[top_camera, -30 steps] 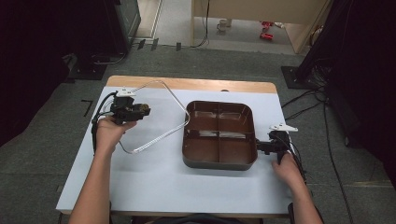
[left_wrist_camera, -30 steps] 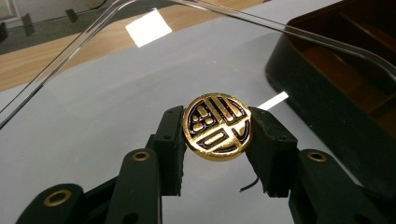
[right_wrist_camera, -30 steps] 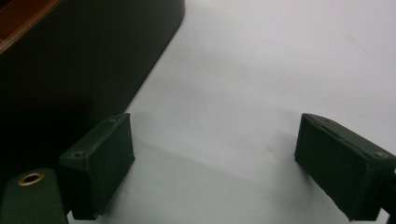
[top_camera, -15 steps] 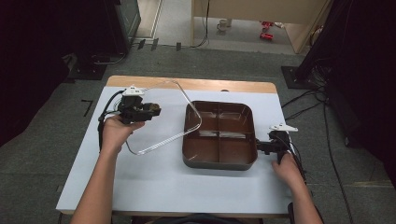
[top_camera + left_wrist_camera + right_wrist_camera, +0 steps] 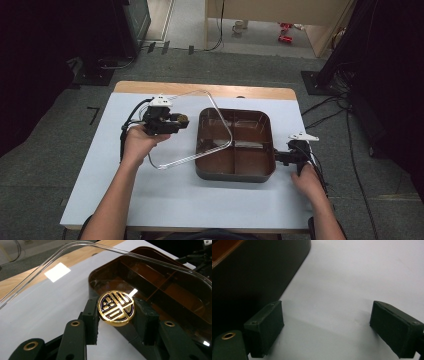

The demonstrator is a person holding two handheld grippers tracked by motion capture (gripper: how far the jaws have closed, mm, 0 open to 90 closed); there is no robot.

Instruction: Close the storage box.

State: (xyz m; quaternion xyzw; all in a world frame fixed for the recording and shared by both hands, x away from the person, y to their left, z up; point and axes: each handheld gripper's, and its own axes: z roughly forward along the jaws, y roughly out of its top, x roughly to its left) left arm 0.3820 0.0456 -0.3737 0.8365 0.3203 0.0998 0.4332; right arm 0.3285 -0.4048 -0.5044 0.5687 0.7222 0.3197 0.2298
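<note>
Gold round knob [image 5: 116, 308], embossed with a dark pattern, sits pinched between the black ribbed jaws of the left tool [image 5: 172, 120], carrying the clear rounded plastic lid [image 5: 200, 130] tilted over the glossy brown compartment tray [image 5: 235, 172] on the smooth white table [image 5: 175, 200]. Right tool [image 5: 280, 157] rests wide beside the tray's corner.

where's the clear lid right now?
In the high view the clear lid is held by its gold knob in the left gripper, tilted, its right edge over the left half of the brown tray.
</note>
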